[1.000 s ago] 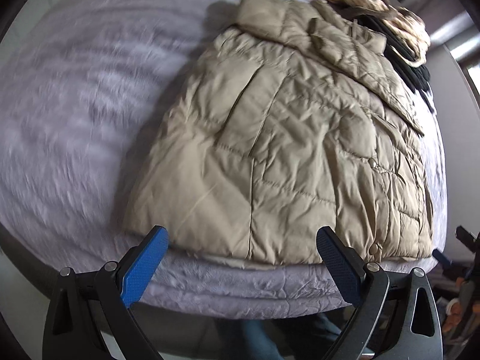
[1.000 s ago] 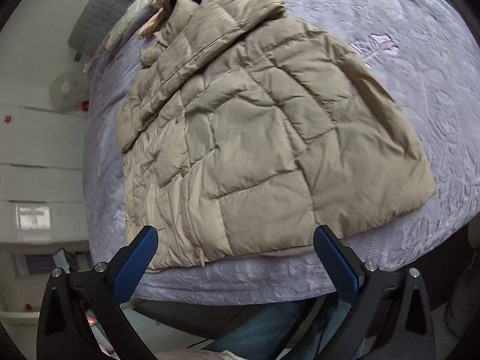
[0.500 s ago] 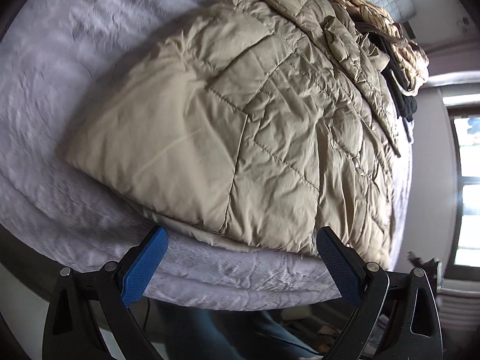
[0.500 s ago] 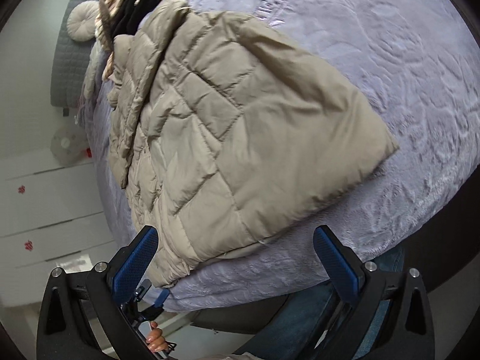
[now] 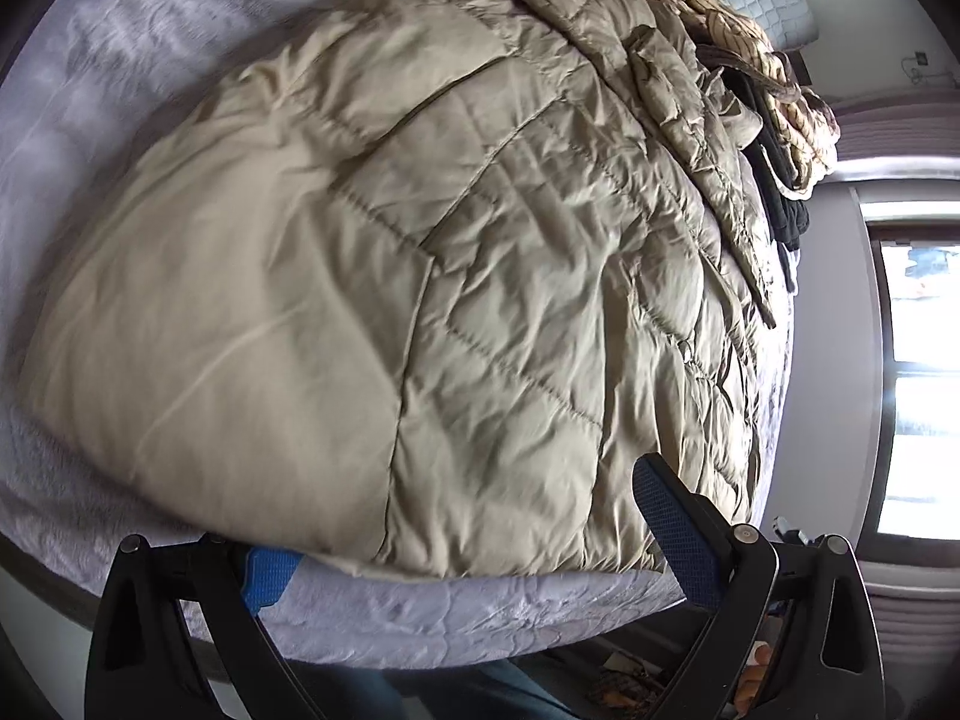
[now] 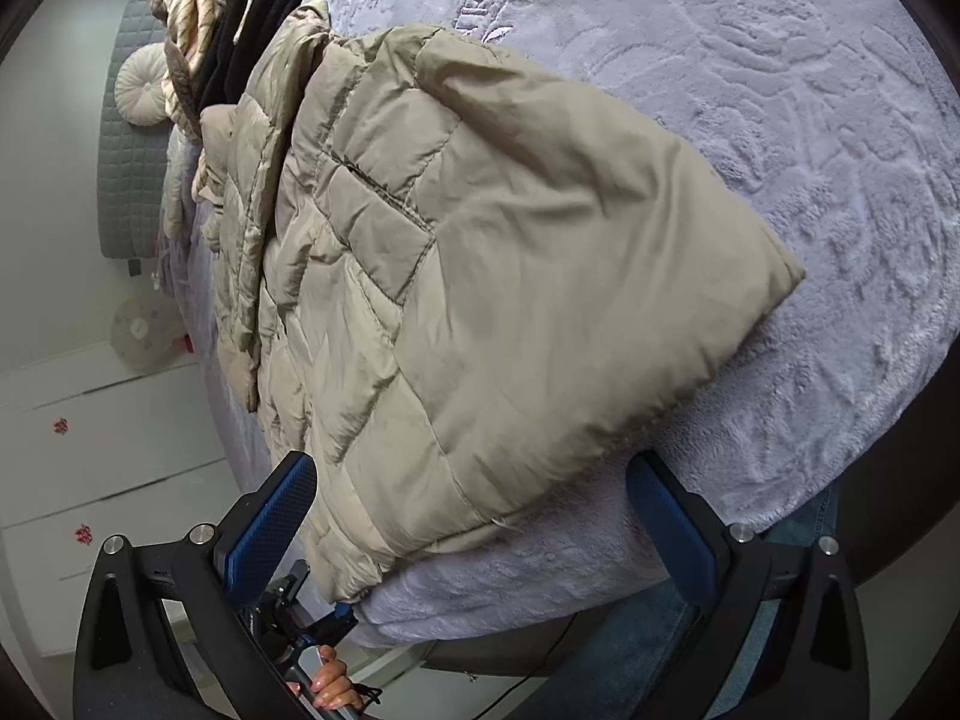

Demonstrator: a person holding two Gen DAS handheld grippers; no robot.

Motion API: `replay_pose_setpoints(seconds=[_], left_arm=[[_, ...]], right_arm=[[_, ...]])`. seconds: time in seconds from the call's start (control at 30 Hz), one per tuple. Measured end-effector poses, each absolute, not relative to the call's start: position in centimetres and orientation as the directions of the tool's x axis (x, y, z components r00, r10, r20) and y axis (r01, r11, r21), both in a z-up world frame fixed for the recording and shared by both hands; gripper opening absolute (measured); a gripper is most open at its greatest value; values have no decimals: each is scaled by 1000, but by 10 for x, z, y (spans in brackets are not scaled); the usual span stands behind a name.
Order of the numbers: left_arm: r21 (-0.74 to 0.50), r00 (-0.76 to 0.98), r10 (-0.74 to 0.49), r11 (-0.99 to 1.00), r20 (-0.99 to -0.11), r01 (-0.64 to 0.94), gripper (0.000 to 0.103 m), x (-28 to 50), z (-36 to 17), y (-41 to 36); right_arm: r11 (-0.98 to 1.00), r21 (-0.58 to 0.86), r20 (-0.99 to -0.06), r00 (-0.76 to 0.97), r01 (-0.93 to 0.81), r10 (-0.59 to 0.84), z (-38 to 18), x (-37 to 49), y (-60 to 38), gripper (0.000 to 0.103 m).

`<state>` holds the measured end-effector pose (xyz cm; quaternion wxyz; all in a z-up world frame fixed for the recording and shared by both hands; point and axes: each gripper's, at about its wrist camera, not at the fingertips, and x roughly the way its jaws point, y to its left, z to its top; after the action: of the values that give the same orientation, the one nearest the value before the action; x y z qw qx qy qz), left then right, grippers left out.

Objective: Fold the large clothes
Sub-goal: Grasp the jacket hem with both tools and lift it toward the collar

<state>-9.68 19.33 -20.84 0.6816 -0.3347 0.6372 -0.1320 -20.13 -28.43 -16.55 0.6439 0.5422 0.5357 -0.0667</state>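
I am holding both my left claw (image 5: 474,531) and right claw (image 6: 474,519) released at the puffer jacket (image 5: 420,276) hem; its final fold is not yet started

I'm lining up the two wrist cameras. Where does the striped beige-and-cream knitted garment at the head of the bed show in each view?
Left wrist: the striped beige-and-cream knitted garment is at the upper right, beyond the tan quilted puffer jacket.
Right wrist: it is at the upper left, above the jacket.
Shared landmark: the black clothing lying right beside it in both.
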Motion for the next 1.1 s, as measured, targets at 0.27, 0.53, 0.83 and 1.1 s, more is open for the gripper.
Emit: replay_pose_setpoints(seconds=[0.27, 0.53, 0.83, 1.1], left_arm=[[-599, 162, -581, 793, -798, -111, 99, -86, -191, 181], [-580, 140, -565, 809, -813, -100, 14, -77, -199, 199], [-629, 310, -594, 778, -742, -15, 12, -45, -118, 212], [-592, 491, -516, 806, -702, 1, 12, 47, -44, 196]], right_arm=[[348, 685, -712, 489, 640, 504, -164, -188, -273, 103], [350, 632, -758, 458, 691, 464, -167, -188, -270, 8], [511, 694, -720, 494, 508, 487, -104, -132, -274, 7], [610, 733, -659, 537, 301, 527, -42, -10, -289, 7]])
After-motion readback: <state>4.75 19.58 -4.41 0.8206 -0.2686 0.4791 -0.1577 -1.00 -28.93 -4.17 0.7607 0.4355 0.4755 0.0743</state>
